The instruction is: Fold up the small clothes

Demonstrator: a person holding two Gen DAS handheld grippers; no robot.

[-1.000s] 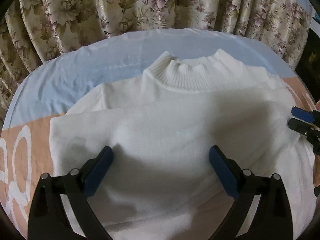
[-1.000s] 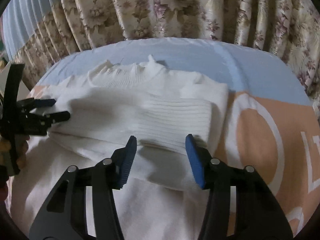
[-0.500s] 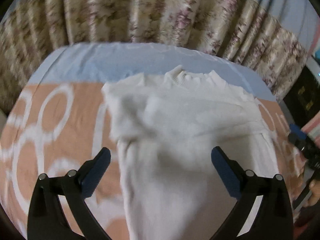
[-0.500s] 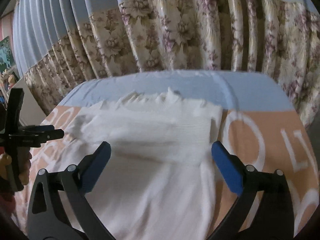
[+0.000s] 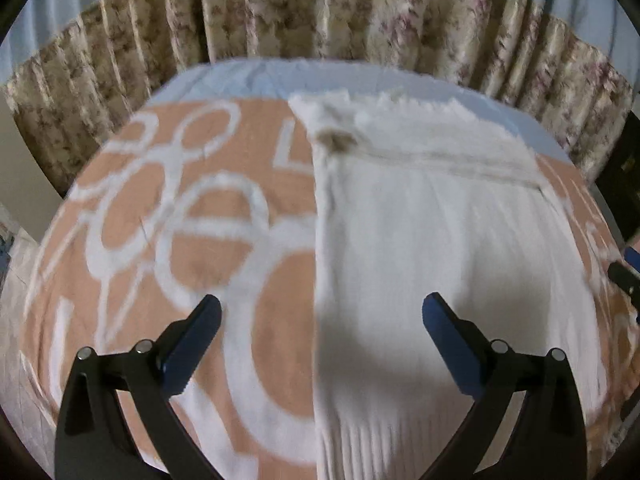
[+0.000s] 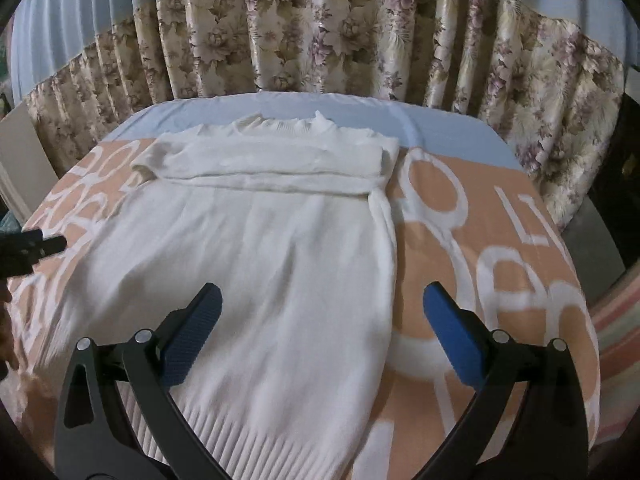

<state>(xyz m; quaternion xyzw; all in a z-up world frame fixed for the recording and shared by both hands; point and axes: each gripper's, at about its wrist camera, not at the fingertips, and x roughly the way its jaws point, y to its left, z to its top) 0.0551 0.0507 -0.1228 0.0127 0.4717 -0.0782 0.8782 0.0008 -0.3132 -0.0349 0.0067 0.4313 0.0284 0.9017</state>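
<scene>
A white knit sweater (image 6: 256, 248) lies flat on the bed, collar at the far end and ribbed hem nearest me. Both sleeves are folded across the chest in a band (image 6: 276, 168). In the left wrist view the sweater (image 5: 436, 240) fills the right half. My left gripper (image 5: 320, 320) is open and empty above the sweater's left edge near the hem. My right gripper (image 6: 320, 312) is open and empty above the sweater's right edge near the hem. The left gripper also shows at the left edge of the right wrist view (image 6: 36, 246).
The bed carries a peach blanket with white ring patterns (image 6: 500, 248) and a pale blue sheet (image 6: 440, 128) at the far end. Floral curtains (image 6: 320, 40) hang close behind the bed. The bed's right edge (image 6: 612, 320) drops off nearby.
Both grippers pulled back from the chest toward the hem end and apart to the sweater's sides. The right gripper opened wide, leaving the sleeve folded across the chest.
</scene>
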